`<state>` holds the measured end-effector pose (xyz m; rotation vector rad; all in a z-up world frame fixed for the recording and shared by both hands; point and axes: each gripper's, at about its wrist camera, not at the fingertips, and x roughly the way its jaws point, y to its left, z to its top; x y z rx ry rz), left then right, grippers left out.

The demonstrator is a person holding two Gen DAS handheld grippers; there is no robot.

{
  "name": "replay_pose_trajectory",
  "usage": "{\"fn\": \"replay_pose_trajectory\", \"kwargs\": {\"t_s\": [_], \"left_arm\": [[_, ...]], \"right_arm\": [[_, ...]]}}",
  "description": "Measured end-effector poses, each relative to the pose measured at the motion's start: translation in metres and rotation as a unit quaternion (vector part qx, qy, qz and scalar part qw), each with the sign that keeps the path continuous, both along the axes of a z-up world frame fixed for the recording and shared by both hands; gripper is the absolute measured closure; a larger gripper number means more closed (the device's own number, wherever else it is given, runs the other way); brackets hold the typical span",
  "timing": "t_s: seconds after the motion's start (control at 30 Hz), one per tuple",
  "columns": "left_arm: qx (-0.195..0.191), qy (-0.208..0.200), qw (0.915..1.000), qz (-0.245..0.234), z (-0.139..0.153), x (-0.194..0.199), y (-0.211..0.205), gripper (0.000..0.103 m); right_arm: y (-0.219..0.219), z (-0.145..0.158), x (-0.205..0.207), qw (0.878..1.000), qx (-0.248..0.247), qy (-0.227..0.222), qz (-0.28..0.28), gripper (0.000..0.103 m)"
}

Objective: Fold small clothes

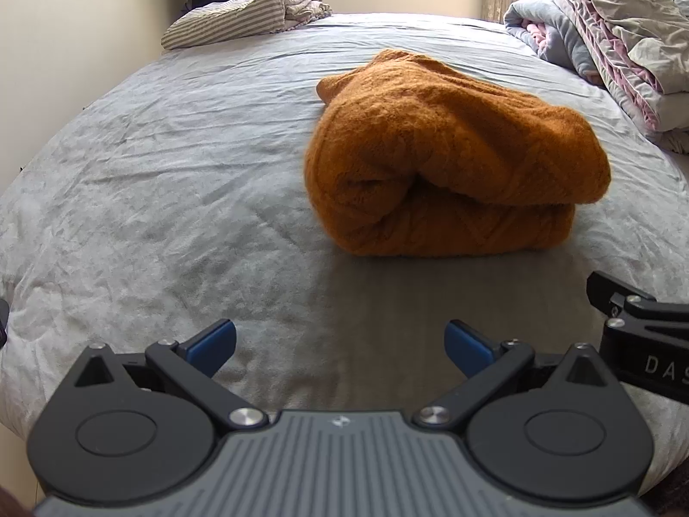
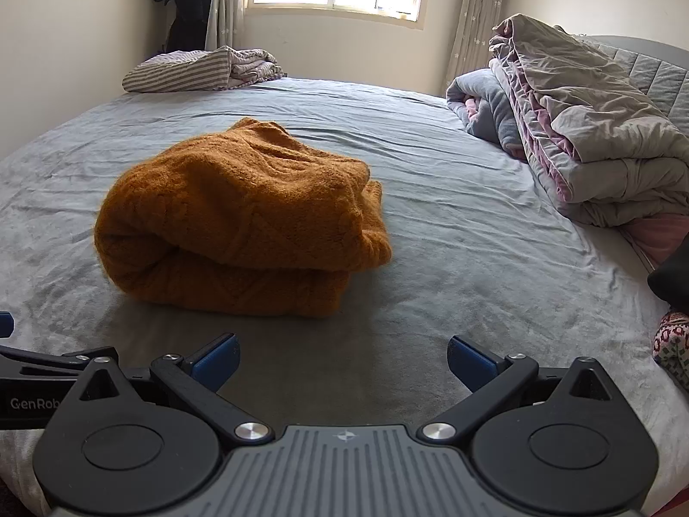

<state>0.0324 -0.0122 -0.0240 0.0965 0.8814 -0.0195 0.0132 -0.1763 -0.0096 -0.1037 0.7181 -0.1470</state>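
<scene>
Both tools, the left tool (image 1: 340, 342) and the right tool (image 2: 342, 355), were held with jaws apart and empty near the bed's (image 1: 172, 163) front edge, the orange sweater (image 1: 448, 159) apparently being left folded, untouched, just beyond them.

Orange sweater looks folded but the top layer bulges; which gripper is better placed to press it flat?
Probably left. In its view the orange sweater lies nearer, just ahead and right of the open left gripper. The right gripper, also open and empty, sees it farther off to its left.
</scene>
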Motion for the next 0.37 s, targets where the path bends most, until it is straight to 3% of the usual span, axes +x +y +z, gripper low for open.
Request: {"fn": "replay_pose_trajectory", "kwargs": {"t_s": [0.37], "left_arm": [[-0.022, 0.033, 0.9992, -0.003, -0.017, 0.010, 0.006, 0.001]], "right_arm": [[0.000, -0.011, 0.007, 1.000, 0.005, 0.008, 0.001, 0.000]]}}
